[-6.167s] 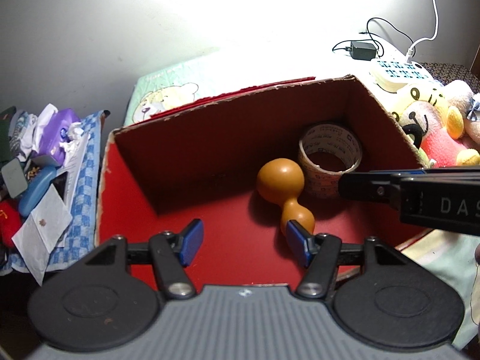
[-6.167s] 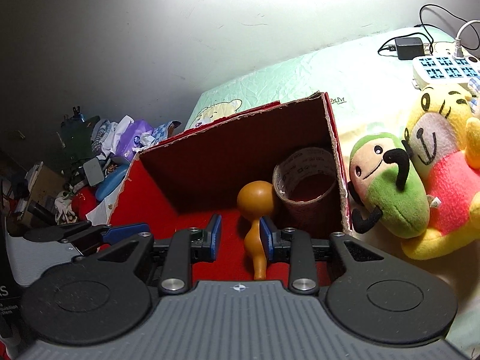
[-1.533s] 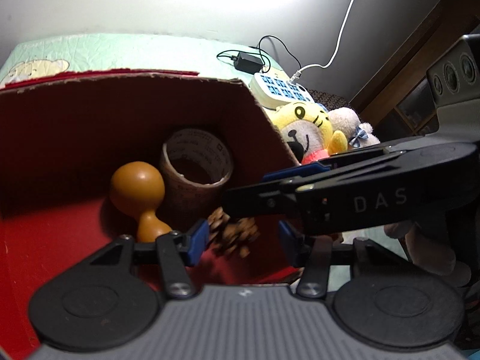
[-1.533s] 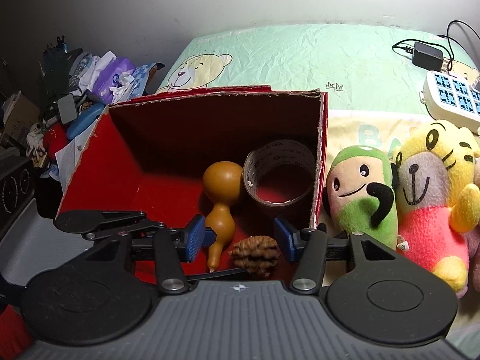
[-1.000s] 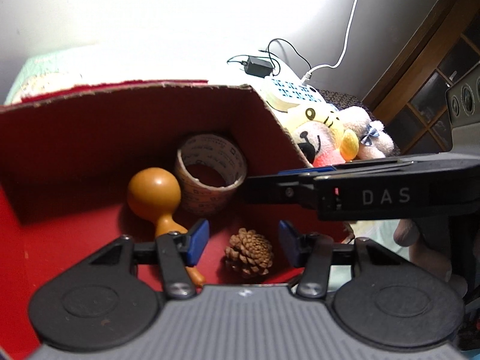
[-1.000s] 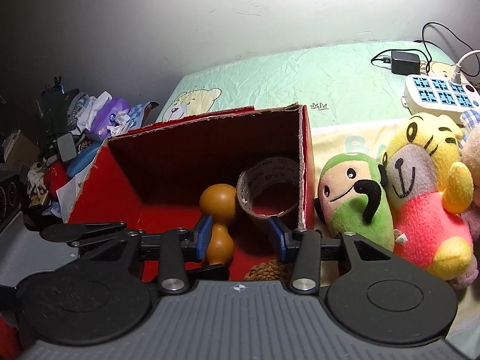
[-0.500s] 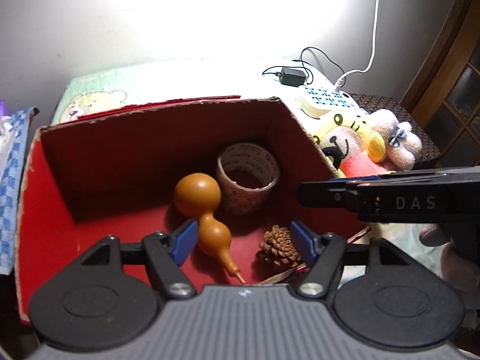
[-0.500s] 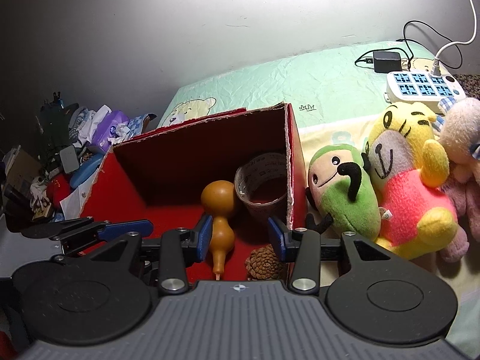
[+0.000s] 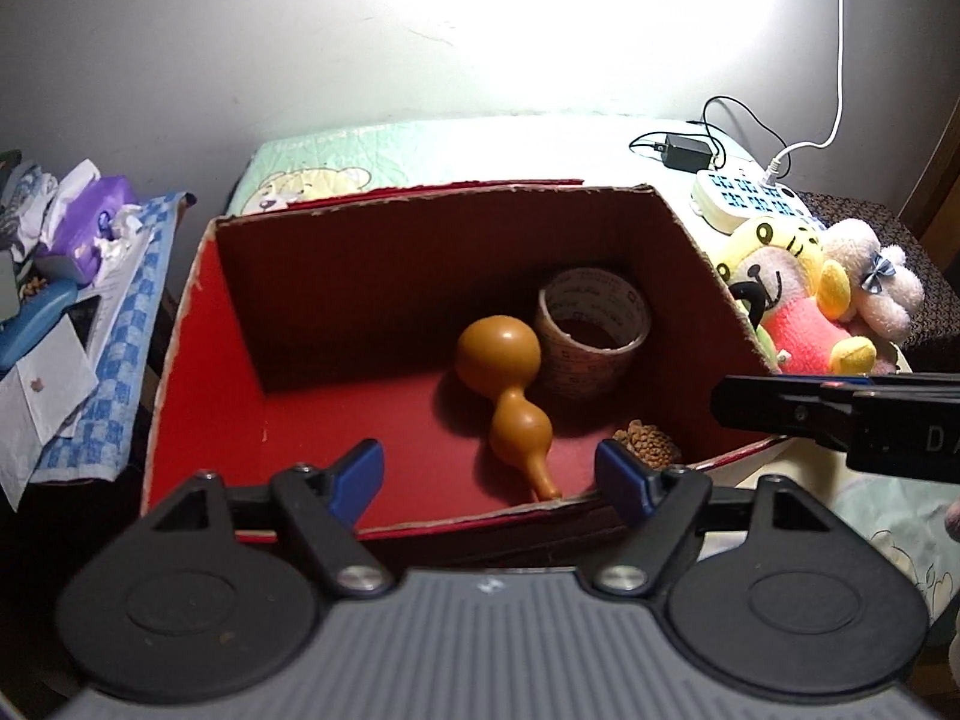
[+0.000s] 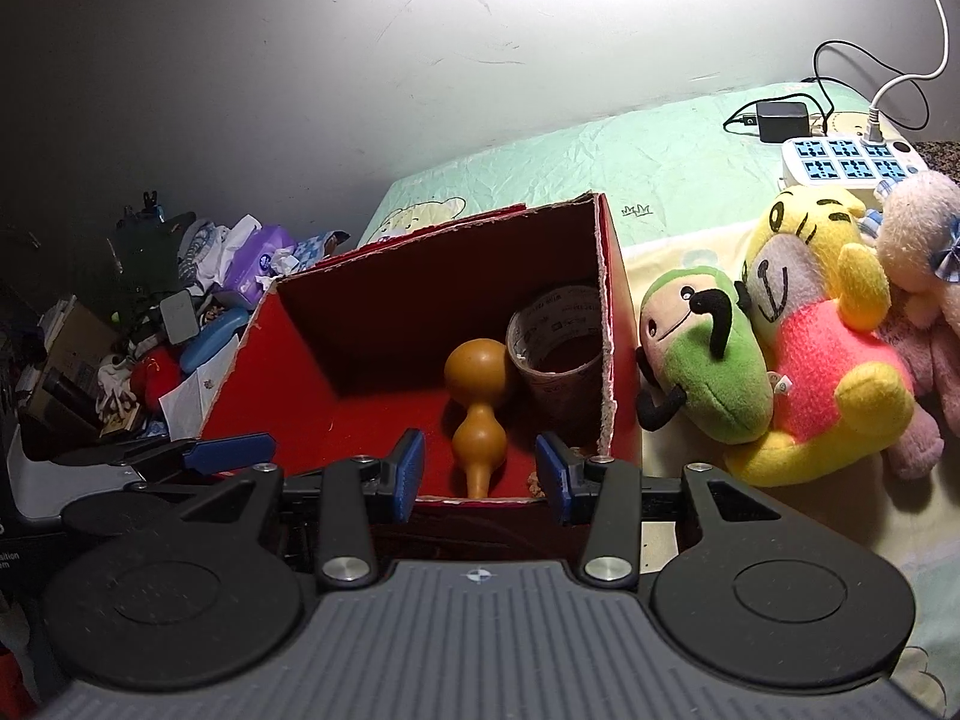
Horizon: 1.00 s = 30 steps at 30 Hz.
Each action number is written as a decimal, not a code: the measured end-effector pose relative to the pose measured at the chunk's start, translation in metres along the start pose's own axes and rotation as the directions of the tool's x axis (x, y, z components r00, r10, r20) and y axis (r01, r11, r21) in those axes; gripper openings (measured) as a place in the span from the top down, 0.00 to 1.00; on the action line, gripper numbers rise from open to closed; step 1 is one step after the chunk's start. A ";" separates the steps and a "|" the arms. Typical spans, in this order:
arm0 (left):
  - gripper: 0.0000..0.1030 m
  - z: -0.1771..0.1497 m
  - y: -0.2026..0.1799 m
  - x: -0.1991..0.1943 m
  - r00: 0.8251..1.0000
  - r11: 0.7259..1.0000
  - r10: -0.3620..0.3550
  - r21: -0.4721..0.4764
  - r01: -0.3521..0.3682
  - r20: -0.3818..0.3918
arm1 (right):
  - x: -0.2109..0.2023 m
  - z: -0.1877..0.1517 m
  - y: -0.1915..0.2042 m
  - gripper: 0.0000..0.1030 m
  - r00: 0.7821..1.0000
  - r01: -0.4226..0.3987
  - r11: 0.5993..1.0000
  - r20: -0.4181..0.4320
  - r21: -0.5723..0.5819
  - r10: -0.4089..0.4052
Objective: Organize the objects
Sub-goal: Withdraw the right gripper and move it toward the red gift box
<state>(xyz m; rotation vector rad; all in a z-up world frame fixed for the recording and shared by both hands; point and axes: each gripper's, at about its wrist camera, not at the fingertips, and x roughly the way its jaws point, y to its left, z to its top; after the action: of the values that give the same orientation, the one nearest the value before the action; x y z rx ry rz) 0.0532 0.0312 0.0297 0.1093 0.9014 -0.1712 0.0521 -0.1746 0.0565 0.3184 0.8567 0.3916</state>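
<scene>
I'm looking down into the red box (image 9: 186,360) from both wrists. My left gripper (image 9: 489,474) hangs over the near rim, jaws opening, nothing between the blue pads, released. The pinecone (image 9: 651,445) lies on the box floor in the near right corner, just beside the right pad from this view but not touched by it. The gourd (image 9: 510,396) lies in the middle of the floor, fat end toward the back, stem pointing at the near wall. The tape roll (image 9: 591,330) stands right behind it in the far right corner, touching or nearly touching the gourd's big bulb. From the right wrist, my right gripper (image 10: 478,477) also hovers at the near rim, jaws parted and empty, with the gourd framed between them farther in. Outside the right wall, the green plush (image 10: 705,354) leans against the box, the yellow plush (image 10: 822,330) beside it, and the power strip (image 10: 846,159) sits farther back.
</scene>
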 end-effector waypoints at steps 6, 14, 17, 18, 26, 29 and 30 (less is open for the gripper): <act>0.19 -0.009 -0.001 -0.016 0.999 0.999 0.039 -0.012 -0.039 0.008 | -0.004 -0.011 0.002 0.56 0.999 -0.045 0.999 -0.014 0.017 0.045; 0.12 -0.027 0.003 -0.023 0.998 0.997 0.069 -0.040 -0.070 -0.010 | -0.004 -0.033 0.006 0.56 0.994 -0.082 0.996 -0.064 0.025 0.084; 0.12 -0.038 0.010 -0.024 0.998 0.997 0.055 -0.059 -0.056 -0.024 | -0.002 -0.042 0.006 0.56 0.992 -0.086 0.996 -0.092 0.033 0.089; 0.12 -0.042 0.013 -0.024 0.998 0.996 0.053 -0.068 -0.055 -0.031 | -0.001 -0.045 0.005 0.56 0.991 -0.086 0.995 -0.104 0.039 0.090; 0.14 -0.071 0.037 -0.019 0.996 0.988 0.013 -0.151 -0.027 -0.092 | 0.011 -0.064 0.005 0.55 0.978 -0.094 0.993 -0.180 0.066 0.104; 0.18 -0.084 0.039 -0.020 0.995 0.987 -0.023 -0.159 0.008 -0.092 | 0.017 -0.067 0.003 0.55 0.972 -0.100 0.991 -0.206 0.088 0.116; 0.19 -0.087 0.039 -0.020 0.995 0.987 -0.032 -0.158 0.018 -0.091 | 0.019 -0.068 0.002 0.55 0.970 -0.102 0.990 -0.213 0.095 0.120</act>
<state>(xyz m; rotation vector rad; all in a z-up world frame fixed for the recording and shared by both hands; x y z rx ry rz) -0.0187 0.0863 -0.0074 -0.0406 1.0065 -0.1187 0.0097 -0.1564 0.0024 0.4068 1.0757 0.5029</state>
